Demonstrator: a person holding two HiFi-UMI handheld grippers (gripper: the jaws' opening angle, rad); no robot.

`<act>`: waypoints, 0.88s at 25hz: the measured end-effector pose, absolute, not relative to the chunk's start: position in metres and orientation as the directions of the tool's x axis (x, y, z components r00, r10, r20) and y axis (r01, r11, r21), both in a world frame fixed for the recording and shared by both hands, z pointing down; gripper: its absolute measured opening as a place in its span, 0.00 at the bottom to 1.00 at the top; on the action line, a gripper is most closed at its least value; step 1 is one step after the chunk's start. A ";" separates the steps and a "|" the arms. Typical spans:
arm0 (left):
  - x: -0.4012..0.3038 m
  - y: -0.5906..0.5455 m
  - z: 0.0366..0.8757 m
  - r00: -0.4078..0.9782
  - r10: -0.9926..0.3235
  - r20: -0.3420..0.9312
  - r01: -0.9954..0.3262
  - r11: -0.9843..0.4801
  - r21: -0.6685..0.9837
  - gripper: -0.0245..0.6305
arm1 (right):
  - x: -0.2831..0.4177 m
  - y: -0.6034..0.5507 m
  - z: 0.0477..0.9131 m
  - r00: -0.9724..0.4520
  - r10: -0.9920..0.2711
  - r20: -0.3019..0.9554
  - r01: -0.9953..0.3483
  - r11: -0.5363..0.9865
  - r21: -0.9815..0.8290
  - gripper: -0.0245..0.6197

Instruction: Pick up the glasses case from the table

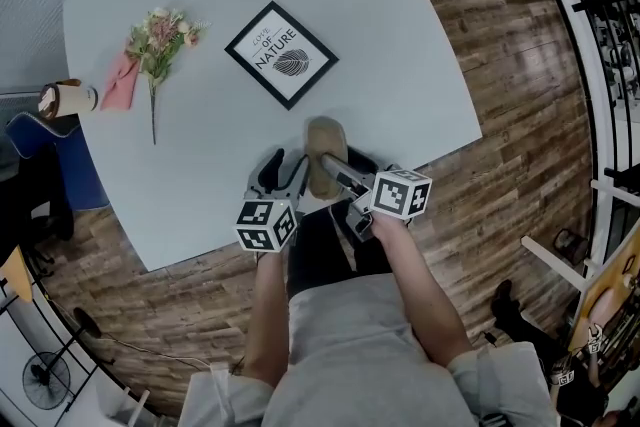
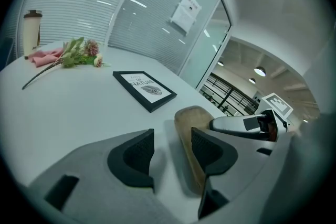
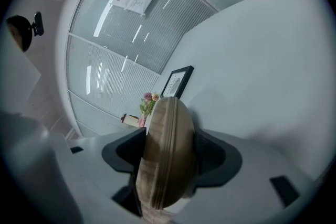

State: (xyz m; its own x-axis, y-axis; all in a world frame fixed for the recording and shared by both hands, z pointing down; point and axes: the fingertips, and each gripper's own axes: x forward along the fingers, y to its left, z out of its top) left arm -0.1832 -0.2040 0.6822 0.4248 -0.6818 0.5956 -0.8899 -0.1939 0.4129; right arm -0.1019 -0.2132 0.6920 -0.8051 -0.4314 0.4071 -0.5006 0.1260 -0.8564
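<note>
The brown oval glasses case (image 1: 325,147) stands on its edge near the front edge of the pale table (image 1: 400,35). My right gripper (image 1: 330,167) is shut on it. In the right gripper view both pads press the case (image 3: 167,134) from either side inside the gripper (image 3: 169,153). I cannot tell whether the case touches the tabletop. My left gripper (image 1: 285,167) hovers just left of the case, open with nothing between its jaws. In the left gripper view that gripper (image 2: 172,152) has the case (image 2: 186,122) lying past its right finger, with the right gripper (image 2: 247,124) beyond.
A black-framed print (image 1: 281,53) lies at the table's middle. A bunch of flowers (image 1: 158,40), a pink cloth (image 1: 120,81) and a cup (image 1: 68,99) sit at the far left. A blue chair (image 1: 40,155) stands by the left edge. Wooden floor surrounds the table.
</note>
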 end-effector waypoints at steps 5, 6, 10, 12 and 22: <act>-0.185 -0.199 0.683 0.406 -0.678 0.612 -0.905 -0.206 0.372 0.37 | -0.102 -0.211 0.691 -0.808 -0.422 0.411 -0.506 0.140 -0.851 0.47; -0.183 -0.199 0.683 0.404 -0.676 0.616 -0.908 -0.214 0.360 0.37 | -0.102 -0.211 0.690 -0.809 -0.423 0.409 -0.505 0.143 -0.851 0.47; -0.182 -0.196 0.680 0.401 -0.678 0.615 -0.910 -0.218 0.353 0.37 | -0.099 -0.212 0.687 -0.805 -0.432 0.406 -0.510 0.156 -0.846 0.47; -0.182 -0.195 0.678 0.399 -0.681 0.614 -0.911 -0.218 0.350 0.37 | -0.097 -0.212 0.684 -0.803 -0.439 0.404 -0.512 0.159 -0.844 0.47; -0.174 -0.190 0.663 0.386 -0.702 0.599 -0.917 -0.220 0.333 0.37 | -0.080 -0.212 0.668 -0.795 -0.463 0.391 -0.525 0.203 -0.827 0.46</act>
